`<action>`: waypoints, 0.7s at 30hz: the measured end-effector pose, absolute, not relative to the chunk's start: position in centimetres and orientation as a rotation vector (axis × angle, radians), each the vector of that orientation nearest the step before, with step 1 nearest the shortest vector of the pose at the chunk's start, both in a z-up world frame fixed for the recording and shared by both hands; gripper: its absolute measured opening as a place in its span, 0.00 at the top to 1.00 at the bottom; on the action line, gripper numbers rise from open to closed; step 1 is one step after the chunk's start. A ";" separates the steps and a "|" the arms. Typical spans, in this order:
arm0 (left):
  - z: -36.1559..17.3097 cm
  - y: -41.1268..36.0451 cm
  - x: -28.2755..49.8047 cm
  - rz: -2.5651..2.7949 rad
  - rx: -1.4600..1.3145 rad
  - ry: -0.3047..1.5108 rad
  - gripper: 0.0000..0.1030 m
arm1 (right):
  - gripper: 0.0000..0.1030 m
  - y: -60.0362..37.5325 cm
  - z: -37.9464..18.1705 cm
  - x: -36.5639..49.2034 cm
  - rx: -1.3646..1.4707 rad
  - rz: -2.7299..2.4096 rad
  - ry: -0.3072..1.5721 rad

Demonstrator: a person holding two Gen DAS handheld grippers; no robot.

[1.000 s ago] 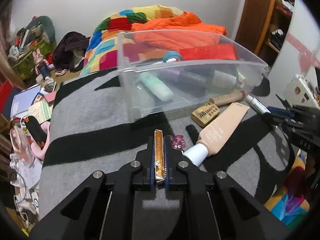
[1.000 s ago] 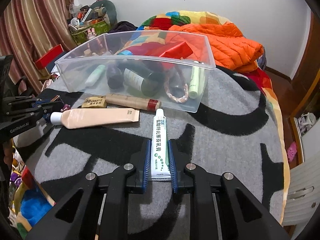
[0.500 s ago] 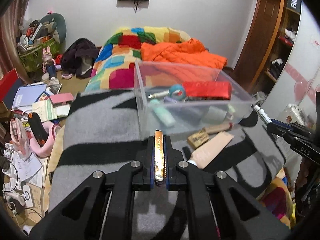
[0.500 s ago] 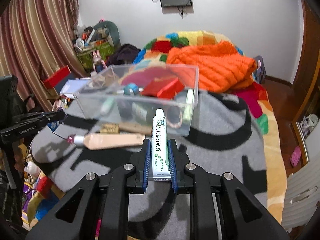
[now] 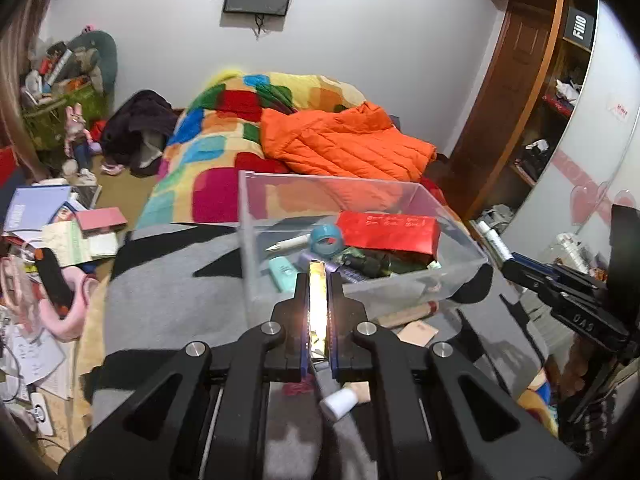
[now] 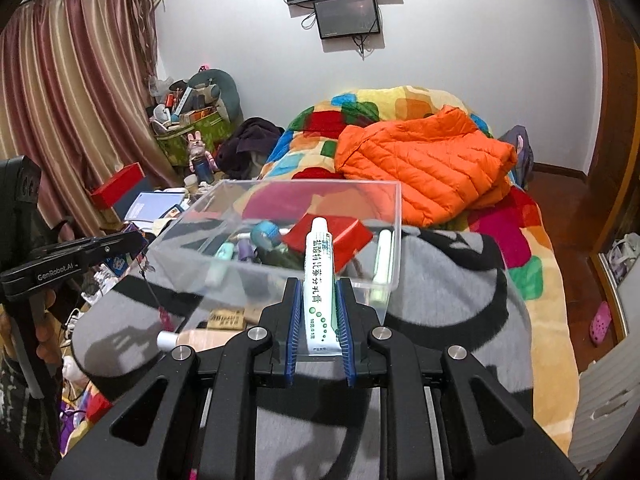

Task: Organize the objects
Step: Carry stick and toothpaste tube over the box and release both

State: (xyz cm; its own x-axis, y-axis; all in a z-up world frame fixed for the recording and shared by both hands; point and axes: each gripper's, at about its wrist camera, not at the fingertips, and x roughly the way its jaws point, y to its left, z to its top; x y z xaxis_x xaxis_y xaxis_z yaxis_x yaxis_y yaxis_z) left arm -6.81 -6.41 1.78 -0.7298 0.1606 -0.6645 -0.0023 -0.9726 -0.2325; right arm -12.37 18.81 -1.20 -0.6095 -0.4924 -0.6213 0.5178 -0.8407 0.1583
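Our left claw (image 5: 318, 312) is clamped on a thin gold packet (image 5: 318, 300); our right claw (image 6: 319, 316) grips a white ointment tube (image 6: 318, 280). Both hover in front of the clear bin (image 6: 280, 272) on the grey blanket (image 6: 440, 280).

Orange jacket (image 6: 424, 168), red box (image 5: 388, 232), grey-and-black patterned blanket (image 5: 168, 292).

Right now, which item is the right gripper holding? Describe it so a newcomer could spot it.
Find the clear plastic bin on the grey blanket. In front of it, the right gripper clamps a small white tube. Green print sets it apart from the bin's red box.
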 end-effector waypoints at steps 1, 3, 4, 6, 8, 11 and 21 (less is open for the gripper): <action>1.6 -6.4 -7.3 2.812 -1.125 -0.343 0.94 | 0.85 18.7 -1.2 -12.6 0.911 -2.404 0.051; 1.3 -6.3 -8.3 2.796 -1.147 -0.350 0.94 | 0.85 18.4 -1.2 -13.5 0.915 -2.408 0.056; 1.1 -6.2 -8.8 2.789 -1.158 -0.348 0.94 | 0.85 18.3 -1.3 -14.0 0.919 -2.413 0.062; 0.7 -6.1 -9.9 2.770 -1.180 -0.353 0.94 | 0.85 18.0 -1.4 -15.0 0.931 -2.418 0.069; 0.3 -6.1 -11.0 2.755 -1.203 -0.360 0.94 | 0.85 17.8 -1.6 -15.8 0.943 -2.423 0.072; -0.3 -6.3 -12.3 2.734 -1.228 -0.380 0.94 | 0.85 17.5 -2.0 -17.2 0.967 -2.438 0.080; -2.2 -6.1 -14.4 2.702 -1.330 -0.365 0.77 | 0.84 16.0 -3.4 -20.2 1.029 -2.439 0.138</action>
State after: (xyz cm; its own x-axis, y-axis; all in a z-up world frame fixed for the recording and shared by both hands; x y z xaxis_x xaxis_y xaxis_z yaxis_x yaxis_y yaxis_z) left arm -14.45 -6.12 -2.22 -0.6110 0.2012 -0.7656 0.0090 -0.9653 -0.2609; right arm -20.15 16.00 -3.36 -0.5981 -0.3960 -0.6967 0.4719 -0.8767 0.0931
